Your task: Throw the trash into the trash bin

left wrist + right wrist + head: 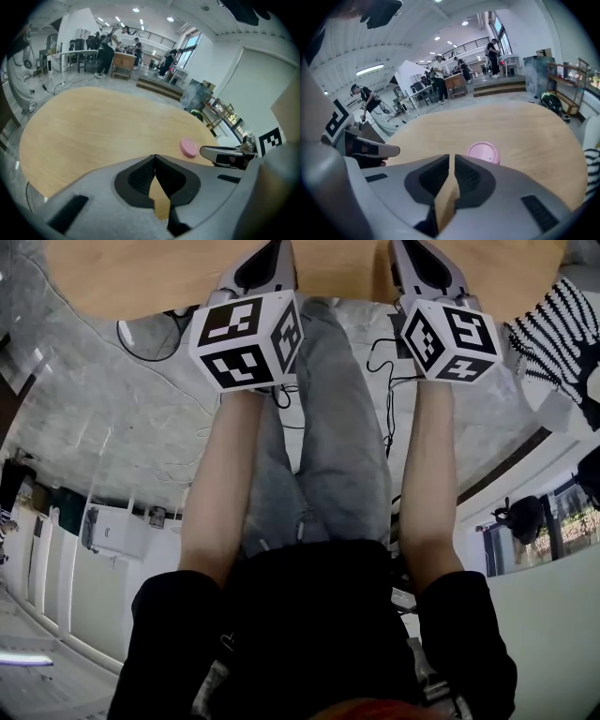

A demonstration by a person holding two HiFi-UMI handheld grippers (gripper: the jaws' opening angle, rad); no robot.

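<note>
On wooden table, pink lid

one wooden table, one pink disc, two grippers — left gripper and right gripper

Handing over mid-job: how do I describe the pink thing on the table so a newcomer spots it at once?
Look at the big round wooden table. On its top, just beyond the right gripper, lies a small flat pink disc, like a cup lid. It is the only thing seen on the wood, pink against tan.
</note>
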